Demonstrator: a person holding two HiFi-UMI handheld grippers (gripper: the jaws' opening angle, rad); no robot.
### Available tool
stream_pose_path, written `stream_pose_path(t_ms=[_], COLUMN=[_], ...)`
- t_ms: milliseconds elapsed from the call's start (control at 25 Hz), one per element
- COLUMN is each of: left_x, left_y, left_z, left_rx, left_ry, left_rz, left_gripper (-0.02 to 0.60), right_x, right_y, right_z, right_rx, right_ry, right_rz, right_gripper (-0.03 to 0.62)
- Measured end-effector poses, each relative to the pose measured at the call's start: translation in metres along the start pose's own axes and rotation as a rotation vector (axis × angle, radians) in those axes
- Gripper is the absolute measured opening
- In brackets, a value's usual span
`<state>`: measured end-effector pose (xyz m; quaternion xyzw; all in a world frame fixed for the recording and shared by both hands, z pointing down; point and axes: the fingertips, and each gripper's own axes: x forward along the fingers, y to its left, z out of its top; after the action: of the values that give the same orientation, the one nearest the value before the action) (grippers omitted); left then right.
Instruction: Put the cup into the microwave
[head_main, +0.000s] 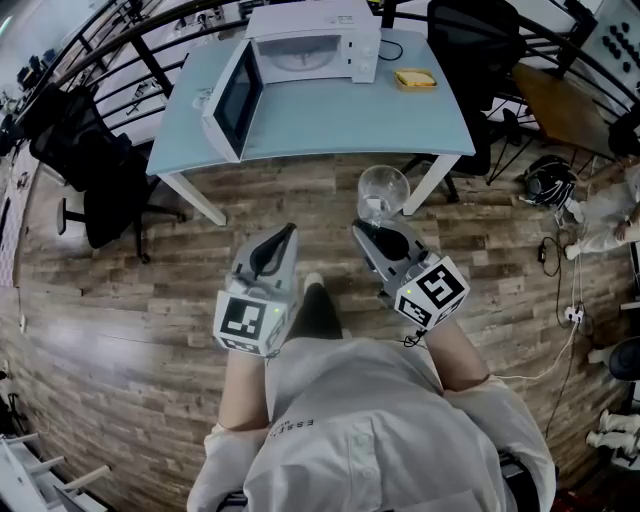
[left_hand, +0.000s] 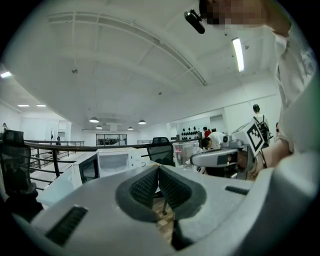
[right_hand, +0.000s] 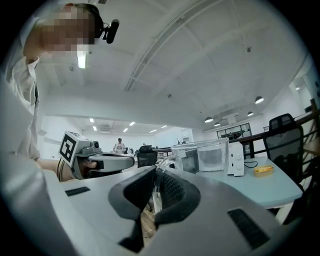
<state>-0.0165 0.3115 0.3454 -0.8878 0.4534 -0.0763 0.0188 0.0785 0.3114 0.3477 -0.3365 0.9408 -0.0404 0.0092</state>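
Seen from above, a person stands on a wooden floor (head_main: 120, 330) facing a pale blue table (head_main: 400, 125) that carries a white microwave (head_main: 312, 45), its door (head_main: 236, 100) swung open to the left. The right gripper (head_main: 372, 222) has its jaws pinching a clear cup (head_main: 383, 190) at its near side, holding it in the air just short of the table's near edge, well apart from the microwave. The left gripper (head_main: 290, 229) hovers beside it, jaws pressed together on nothing

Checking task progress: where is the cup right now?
Head view, right of centre: the cup is clamped in the right gripper, over the floor short of the table holding the open microwave.
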Motion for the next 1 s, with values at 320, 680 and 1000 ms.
stream_pose_path(t_ms=[320,680,1000], left_x=[0.063,0.174,0.262], left_y=[0.054,0.165,0.251], left_z=[-0.012,0.000,0.004], left_rx=[-0.016,-0.044,-0.058], left_ry=[0.013,0.007,0.011], left_rz=[-0.015,-0.070,-0.122], left_gripper=[0.003,0.003,0.003], right_x=[0.058,0.170,0.264], right_y=[-0.055,-0.154,-0.225], right_z=[-0.009,0.011,0.024], right_rx=[0.014,0.025,0.040], right_ry=[0.025,0.043,0.037], right_rz=[-0.005,-0.062,-0.080], right_gripper=[0.020,0.020,0.020])
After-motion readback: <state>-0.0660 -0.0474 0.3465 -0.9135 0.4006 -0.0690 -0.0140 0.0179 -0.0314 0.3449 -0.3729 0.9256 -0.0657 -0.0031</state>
